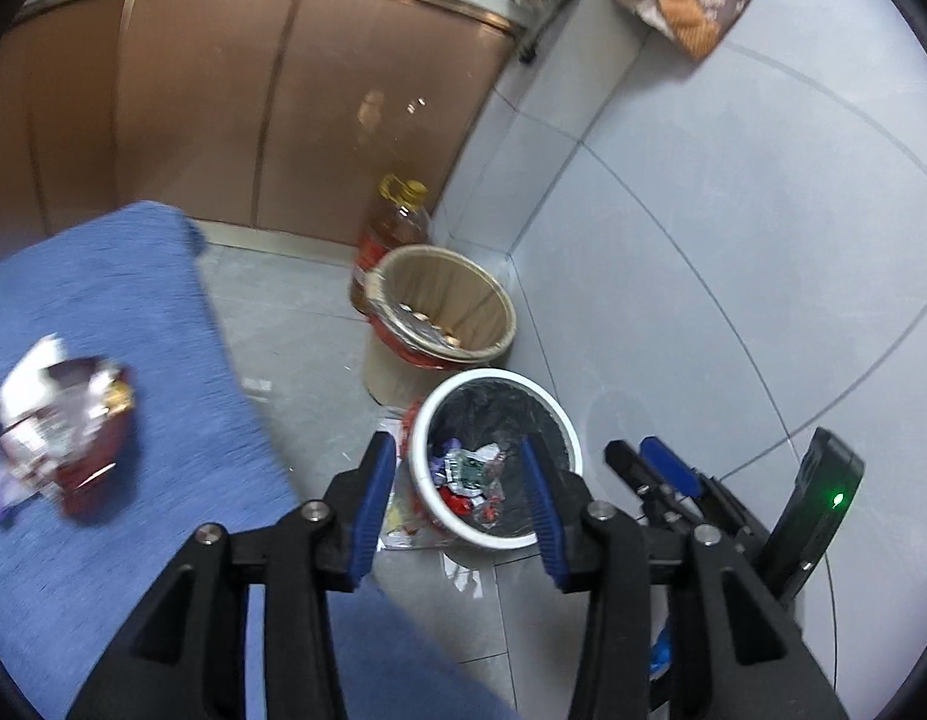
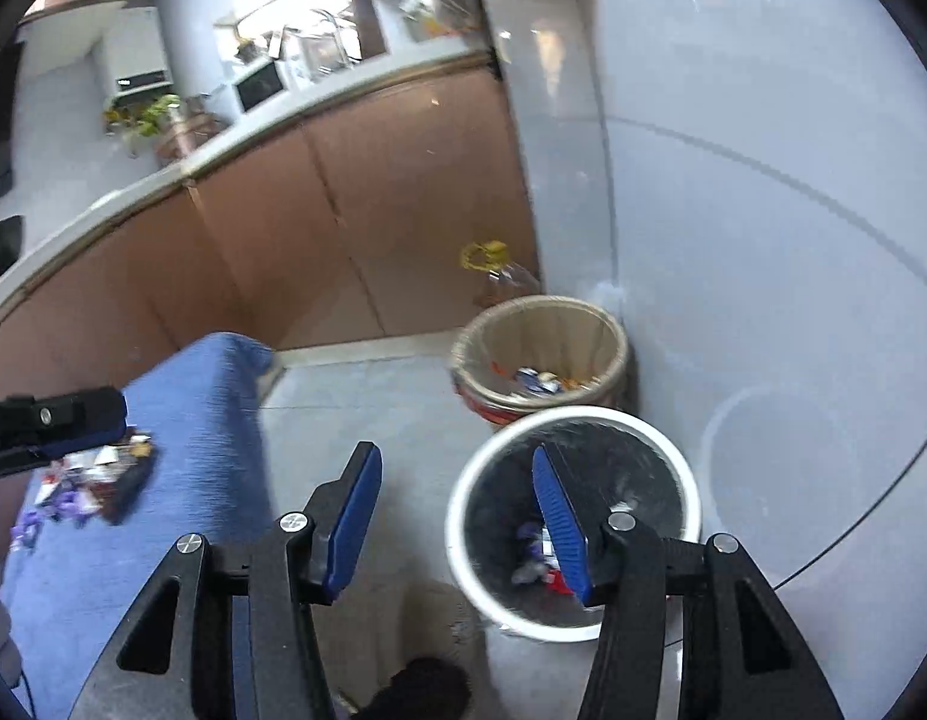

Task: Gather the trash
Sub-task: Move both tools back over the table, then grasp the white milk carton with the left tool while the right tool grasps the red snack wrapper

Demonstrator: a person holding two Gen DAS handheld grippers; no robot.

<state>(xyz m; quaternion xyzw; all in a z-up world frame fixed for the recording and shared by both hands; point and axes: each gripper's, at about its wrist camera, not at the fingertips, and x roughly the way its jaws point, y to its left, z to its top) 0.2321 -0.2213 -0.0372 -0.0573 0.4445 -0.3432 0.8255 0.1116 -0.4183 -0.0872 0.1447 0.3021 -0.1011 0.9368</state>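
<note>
The trash still to collect, a heap of crumpled wrappers (image 1: 61,426), lies on the blue cloth (image 1: 133,312) that covers the surface, well to the left of the white-rimmed bin (image 1: 574,438); in the right wrist view the same heap (image 2: 91,474) looks blurred, and small purple scraps (image 2: 37,519) lie at its near edge. The white-rimmed bin (image 2: 463,510) stands on the grey tiled floor (image 1: 307,330) just beside the cloth's edge, lined with a black bag and holding several wrappers at its bottom (image 1: 472,474); more loose litter (image 1: 403,516) lies on the floor against its left side. Directly behind the bin, touching or nearly so, stands a beige basket (image 1: 505,306) with scraps inside; behind that, an oil bottle with a yellow cap (image 1: 397,222) stands at the foot of the brown cabinet doors (image 1: 223,108). The left hand-held gripper (image 1: 460,468) hangs above the bin with its jaws wide and nothing between them; the right hand-held gripper (image 2: 457,483) is likewise spread wide and empty, its right finger over the bin's mouth, its left finger over the floor beside the bin.
</note>
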